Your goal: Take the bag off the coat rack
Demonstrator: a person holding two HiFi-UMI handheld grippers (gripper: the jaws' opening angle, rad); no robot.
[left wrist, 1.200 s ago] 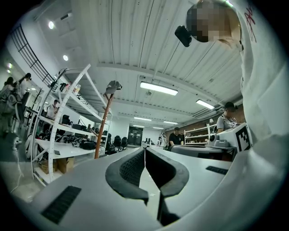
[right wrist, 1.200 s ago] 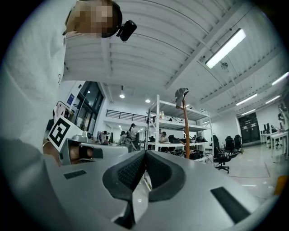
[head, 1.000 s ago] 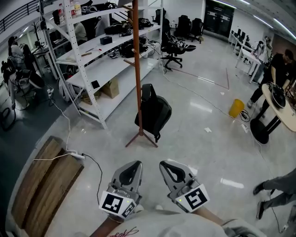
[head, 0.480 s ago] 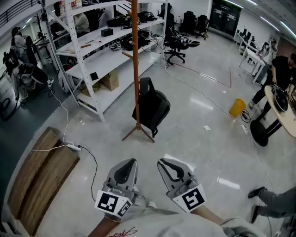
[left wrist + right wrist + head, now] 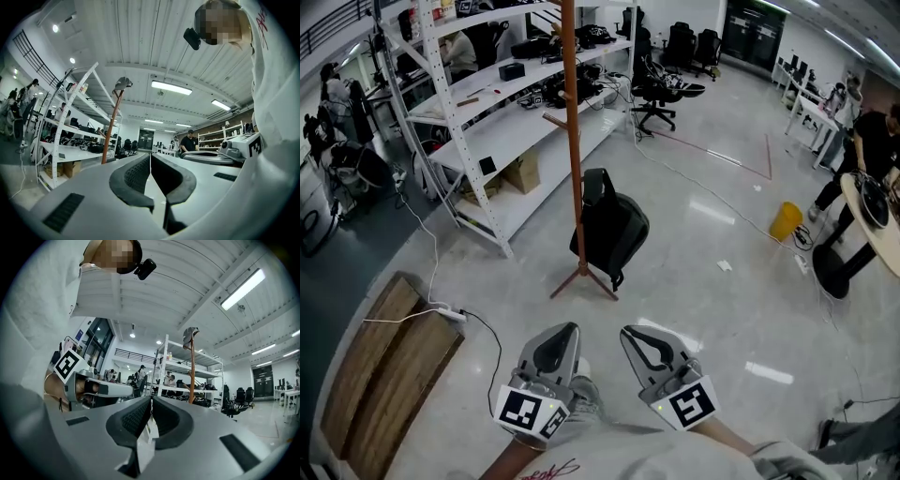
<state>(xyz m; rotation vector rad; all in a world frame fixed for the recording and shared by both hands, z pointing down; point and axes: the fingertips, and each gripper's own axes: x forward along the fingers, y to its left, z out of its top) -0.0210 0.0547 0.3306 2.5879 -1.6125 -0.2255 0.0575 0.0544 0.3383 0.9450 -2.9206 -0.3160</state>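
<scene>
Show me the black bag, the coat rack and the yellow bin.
black bag [image 5: 614, 230], head view, its body
coat rack [image 5: 574, 141], head view, halfway up its pole
yellow bin [image 5: 786, 221], head view, its side

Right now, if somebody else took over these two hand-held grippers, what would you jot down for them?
Left gripper: shut, empty, held low.
Right gripper: shut, empty, beside it.
Black bag: on the coat rack, low beside the pole, some way ahead.
Done: nothing; bag untouched.
Left to do: walk up, open a gripper, grip the bag, lift it off.
</scene>
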